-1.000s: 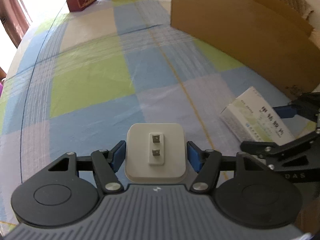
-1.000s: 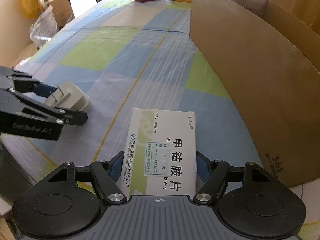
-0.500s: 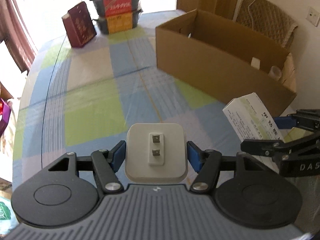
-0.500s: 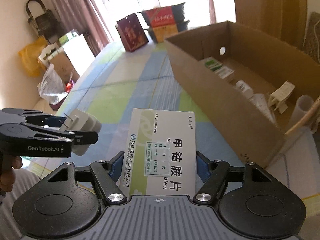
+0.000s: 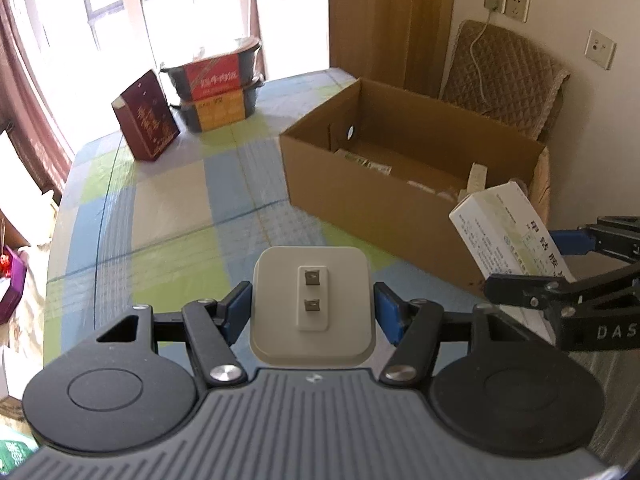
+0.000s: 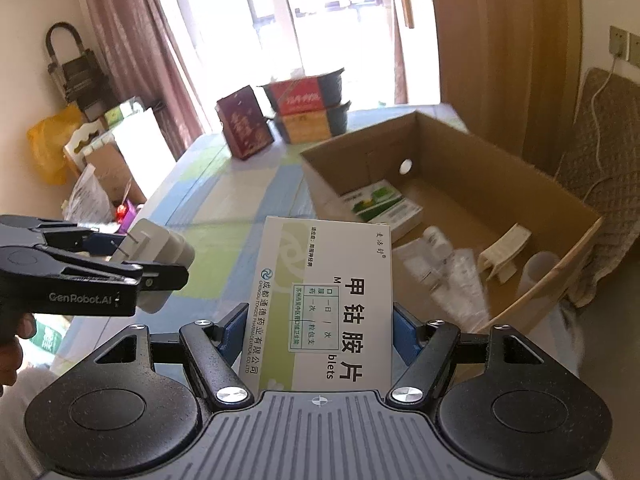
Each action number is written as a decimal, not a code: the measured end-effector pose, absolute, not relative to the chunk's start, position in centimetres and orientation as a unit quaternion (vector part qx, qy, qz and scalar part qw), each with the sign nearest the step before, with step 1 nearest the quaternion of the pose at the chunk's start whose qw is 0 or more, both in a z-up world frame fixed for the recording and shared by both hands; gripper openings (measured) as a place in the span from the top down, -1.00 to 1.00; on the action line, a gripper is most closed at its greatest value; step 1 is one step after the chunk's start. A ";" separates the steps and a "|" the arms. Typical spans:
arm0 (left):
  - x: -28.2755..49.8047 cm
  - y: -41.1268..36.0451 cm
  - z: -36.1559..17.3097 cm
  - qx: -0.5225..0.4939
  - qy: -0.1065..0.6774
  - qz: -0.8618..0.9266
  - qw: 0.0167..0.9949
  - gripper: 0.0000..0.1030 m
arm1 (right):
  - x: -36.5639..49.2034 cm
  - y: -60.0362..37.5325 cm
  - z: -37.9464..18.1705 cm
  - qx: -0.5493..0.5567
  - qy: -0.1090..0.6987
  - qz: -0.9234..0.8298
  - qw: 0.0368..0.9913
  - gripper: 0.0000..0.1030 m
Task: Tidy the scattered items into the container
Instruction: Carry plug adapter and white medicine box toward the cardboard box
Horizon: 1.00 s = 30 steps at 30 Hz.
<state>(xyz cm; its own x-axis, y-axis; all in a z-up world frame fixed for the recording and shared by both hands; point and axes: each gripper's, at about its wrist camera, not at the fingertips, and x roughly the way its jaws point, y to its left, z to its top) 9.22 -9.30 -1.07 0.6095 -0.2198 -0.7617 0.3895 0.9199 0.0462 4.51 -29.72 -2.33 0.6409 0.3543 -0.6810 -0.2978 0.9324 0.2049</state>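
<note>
My left gripper (image 5: 313, 312) is shut on a white plug adapter (image 5: 312, 303) with two metal prongs facing forward, held in the air above the checked tablecloth. My right gripper (image 6: 318, 330) is shut on a white and green medicine box (image 6: 320, 308) with printed characters. The open cardboard box (image 6: 452, 160) stands ahead and to the right, holding a green and white carton (image 6: 378, 200), a white clip and several clear pieces. In the right wrist view the left gripper (image 6: 132, 258) with the adapter (image 6: 154, 246) hangs at the left. In the left wrist view the medicine box (image 5: 506, 234) shows at the right.
A dark red box (image 5: 146, 120) and two stacked black tubs (image 5: 216, 84) stand at the table's far end. A padded chair (image 5: 504, 76) sits behind the cardboard box (image 5: 352, 176). Bags and cartons (image 6: 80, 160) lie on the floor to the left. A hand (image 6: 12, 344) holds the left gripper.
Both grippers have risen well above the table with their loads. The cardboard box's inside has come into view, and the box now lies lower and further ahead.
</note>
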 end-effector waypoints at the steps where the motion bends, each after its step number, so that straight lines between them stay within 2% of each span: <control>1: 9.6 -9.5 -1.0 0.104 0.407 -0.174 0.891 -0.16 | 4.7 -30.0 -2.2 0.038 0.381 0.178 0.906 -0.44; 18: 19.1 -15.8 0.5 0.131 0.385 -0.257 0.877 -0.16 | 13.5 -36.8 -1.3 0.018 0.363 0.162 0.918 -0.44; 24: 23.4 -19.3 1.1 0.152 0.361 -0.281 0.876 -0.16 | 17.4 -37.9 -2.1 -0.031 0.363 0.181 0.914 -0.44; 30: 28.1 -22.2 -0.4 0.173 0.365 -0.302 0.863 -0.16 | 20.8 -38.0 -4.4 -0.081 0.382 0.193 0.900 -0.44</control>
